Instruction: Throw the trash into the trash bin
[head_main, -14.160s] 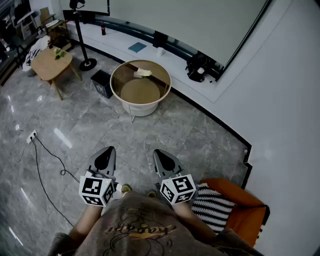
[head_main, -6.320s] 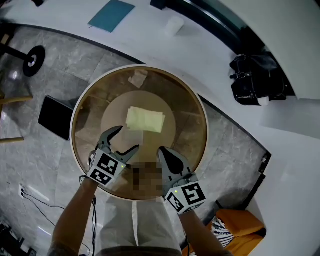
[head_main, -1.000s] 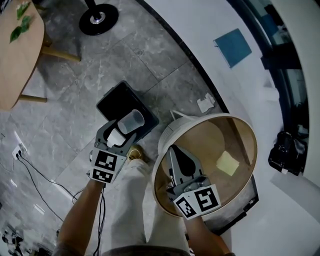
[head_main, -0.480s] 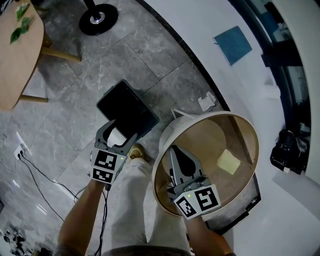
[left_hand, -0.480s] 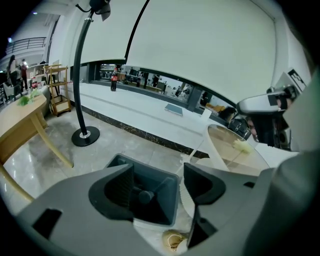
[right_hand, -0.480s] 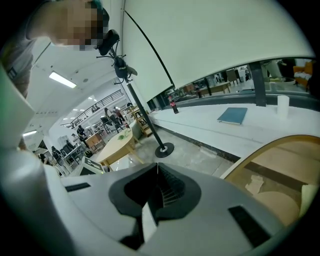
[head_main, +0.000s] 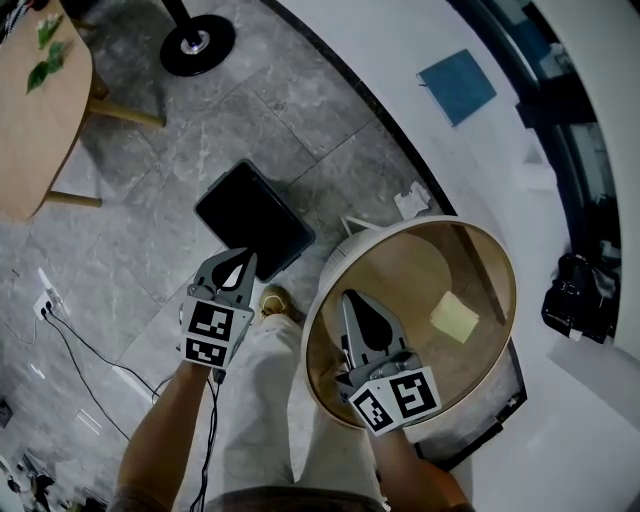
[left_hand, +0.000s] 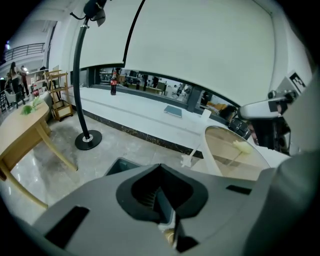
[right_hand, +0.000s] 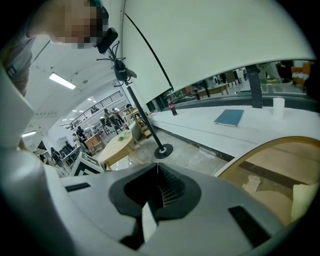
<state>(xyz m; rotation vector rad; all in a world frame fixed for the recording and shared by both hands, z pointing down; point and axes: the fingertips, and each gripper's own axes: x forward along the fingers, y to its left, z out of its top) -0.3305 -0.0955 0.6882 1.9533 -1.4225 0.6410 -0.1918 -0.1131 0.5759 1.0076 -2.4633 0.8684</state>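
- left claw (head_main: 238, 268) just snapped closed, empty; black square plastic bin (head_main: 255, 222) just ahead of its tips
- right claw (head_main: 357, 303) closed, empty, over the round glass-topped table (head_main: 420, 225); yellow square pad (head_main: 455, 320) ahead-right of it
- my worry: going in with jaws closed shoves that pad across the glass instead of grabbing it

Open floor (head_main: 150, 190) around black trash bin (head_main: 255, 215), round glass table (head_main: 410, 270) just beside it

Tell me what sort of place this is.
Probably an indoor lounge or showroom corner: polished grey stone floor, a round glass-topped table, a wooden side table, and a large screen above a long white ledge.
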